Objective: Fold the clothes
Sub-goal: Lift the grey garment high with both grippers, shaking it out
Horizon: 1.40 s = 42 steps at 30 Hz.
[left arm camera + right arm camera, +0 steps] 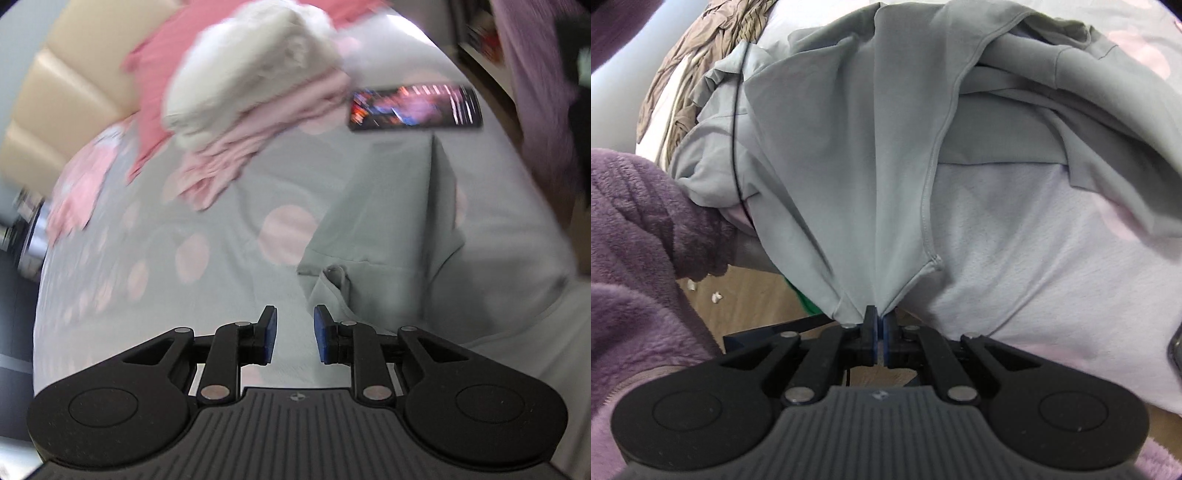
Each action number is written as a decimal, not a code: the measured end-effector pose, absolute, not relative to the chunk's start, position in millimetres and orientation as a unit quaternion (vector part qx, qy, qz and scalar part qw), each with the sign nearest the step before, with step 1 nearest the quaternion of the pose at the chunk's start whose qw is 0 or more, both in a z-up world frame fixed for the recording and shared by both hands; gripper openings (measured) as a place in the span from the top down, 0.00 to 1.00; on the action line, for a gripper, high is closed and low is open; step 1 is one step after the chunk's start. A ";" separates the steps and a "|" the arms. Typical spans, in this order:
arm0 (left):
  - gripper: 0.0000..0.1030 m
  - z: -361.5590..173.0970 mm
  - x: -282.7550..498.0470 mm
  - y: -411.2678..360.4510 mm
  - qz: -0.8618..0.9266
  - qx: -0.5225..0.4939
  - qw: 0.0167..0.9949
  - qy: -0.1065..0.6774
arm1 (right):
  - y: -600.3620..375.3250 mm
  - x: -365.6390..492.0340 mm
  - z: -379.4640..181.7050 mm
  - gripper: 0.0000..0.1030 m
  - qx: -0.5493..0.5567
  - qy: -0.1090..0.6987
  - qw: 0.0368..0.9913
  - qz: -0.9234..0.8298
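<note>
- Right gripper [878, 326] was clamped on a bunched edge of the grey shirt [849, 155], pulling it taut off the bed [1015, 258].
- Left gripper [294, 334] was open, empty, just short of the shirt.
- Folded pile [251, 92] and phone [415, 108] lay at the far side.

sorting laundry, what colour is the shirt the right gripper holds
Plain grey-green shirt, clearest in the right wrist view.

A phone [415, 108] with a lit screen is laid on the dotted bedsheet [207, 236]; a cream headboard [55, 107] is seen behind.
</note>
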<state>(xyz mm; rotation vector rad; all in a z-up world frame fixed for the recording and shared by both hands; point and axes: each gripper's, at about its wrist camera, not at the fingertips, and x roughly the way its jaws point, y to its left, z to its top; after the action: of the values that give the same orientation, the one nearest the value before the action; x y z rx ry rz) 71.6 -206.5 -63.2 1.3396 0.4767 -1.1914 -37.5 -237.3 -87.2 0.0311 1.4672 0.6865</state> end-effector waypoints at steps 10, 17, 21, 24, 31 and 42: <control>0.76 -117.7 57.0 -222.2 -0.580 0.681 0.436 0.096 | -238.7 -27.4 -97.8 0.97 0.059 0.669 0.673 0.310; 0.76 -132.1 45.5 -215.6 -0.587 0.722 0.363 0.041 | -244.6 -26.5 -100.3 0.97 0.075 0.670 0.672 0.307; 0.91 -140.0 45.5 -220.2 -0.589 0.728 0.343 0.072 | -245.5 -25.0 -101.3 0.97 0.079 0.670 0.673 0.304; 0.94 -145.7 45.2 -220.1 -0.582 0.729 0.349 0.088 | -246.1 -24.8 -101.3 0.97 0.080 0.669 0.674 0.303; 0.97 -140.4 50.8 -211.9 -0.563 0.715 0.394 0.131 | -244.6 -26.5 -97.4 0.97 0.070 0.666 0.678 0.303; 0.98 -33.6 96.4 -135.8 -0.449 0.568 0.635 0.268 | -253.0 -27.4 -55.5 0.97 0.057 0.599 0.747 0.284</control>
<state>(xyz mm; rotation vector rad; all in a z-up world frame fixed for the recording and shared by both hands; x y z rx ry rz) 96.4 -135.8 -33.6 1.2991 0.6132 -1.0274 -27.4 -253.0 -55.5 0.1249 1.3096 0.6211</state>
